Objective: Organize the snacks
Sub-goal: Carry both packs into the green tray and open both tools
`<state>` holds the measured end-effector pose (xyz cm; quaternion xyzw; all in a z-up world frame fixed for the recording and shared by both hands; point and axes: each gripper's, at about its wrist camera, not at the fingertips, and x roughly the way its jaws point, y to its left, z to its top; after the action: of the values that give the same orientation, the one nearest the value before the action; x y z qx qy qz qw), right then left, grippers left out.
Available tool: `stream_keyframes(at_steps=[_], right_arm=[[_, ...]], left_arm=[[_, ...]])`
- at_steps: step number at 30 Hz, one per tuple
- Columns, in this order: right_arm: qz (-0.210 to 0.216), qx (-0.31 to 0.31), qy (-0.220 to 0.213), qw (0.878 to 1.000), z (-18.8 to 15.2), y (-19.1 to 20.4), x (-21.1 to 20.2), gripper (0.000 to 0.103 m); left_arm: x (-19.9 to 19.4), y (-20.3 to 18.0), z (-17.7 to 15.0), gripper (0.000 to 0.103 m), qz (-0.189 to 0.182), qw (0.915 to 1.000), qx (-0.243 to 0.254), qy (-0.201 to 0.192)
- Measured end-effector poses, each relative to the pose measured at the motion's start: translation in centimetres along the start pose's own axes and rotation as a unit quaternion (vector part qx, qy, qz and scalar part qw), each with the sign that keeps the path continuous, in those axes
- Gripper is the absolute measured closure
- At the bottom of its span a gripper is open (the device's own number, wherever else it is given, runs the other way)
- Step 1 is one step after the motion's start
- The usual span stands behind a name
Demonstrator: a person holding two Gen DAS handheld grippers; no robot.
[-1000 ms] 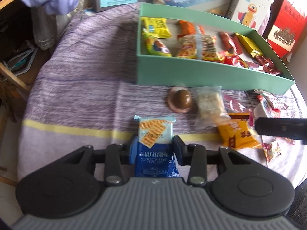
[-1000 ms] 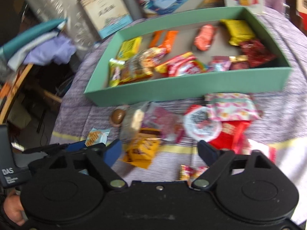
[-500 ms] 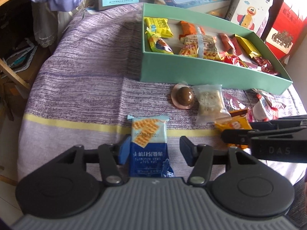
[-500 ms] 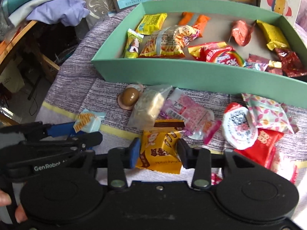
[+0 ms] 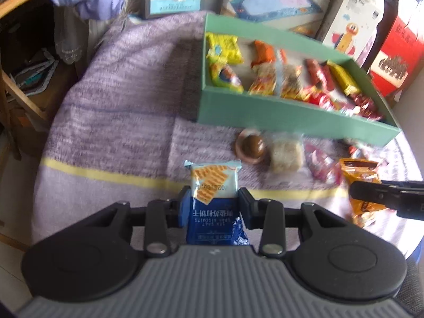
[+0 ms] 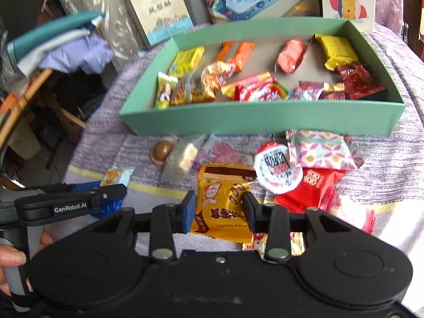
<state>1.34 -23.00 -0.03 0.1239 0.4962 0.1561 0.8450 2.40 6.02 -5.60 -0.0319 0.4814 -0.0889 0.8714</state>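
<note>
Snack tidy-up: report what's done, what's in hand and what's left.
Done: about a dozen packets lie in the green box. In hand: the left gripper is closing on the blue cracker packet; the right gripper pinches the yellow chocolate snack bag. Left: the chocolate ball, pink patterned pouch and several others on the cloth.

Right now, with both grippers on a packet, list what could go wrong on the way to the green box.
1. The left gripper, its fingers closing, pinches the blue cracker packet only by its sides; the slick wrapper may slip out.
2. The right gripper grips the yellow snack bag, which touches the round red-and-white snack and may drag it.
3. The green box wall stands in front; a low packet could catch its rim.
</note>
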Motion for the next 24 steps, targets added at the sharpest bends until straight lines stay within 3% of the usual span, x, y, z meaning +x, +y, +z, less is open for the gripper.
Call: stream_keyframes(at_steps=[7, 12, 24], right_arm=[[0.025, 0.022, -0.049, 0.998, 2.8, -1.9, -2.8, 0.066], [0.014, 0.039, -0.082, 0.996, 6.3, -4.4, -3.3, 0.066], [-0.022, 0.062, -0.091, 0.994, 14.2, -10.3, 0.4, 0.066]], left_arm=[[-2.0, -2.4, 4.1, 0.066, -0.025, 0.999, 0.011, -0.034], [-1.5, -5.6, 8.5, 0.066, -0.04, 0.9969, 0.04, -0.055], [6.7, -12.8, 18.4, 0.066, -0.061, 0.995, 0.072, -0.034]])
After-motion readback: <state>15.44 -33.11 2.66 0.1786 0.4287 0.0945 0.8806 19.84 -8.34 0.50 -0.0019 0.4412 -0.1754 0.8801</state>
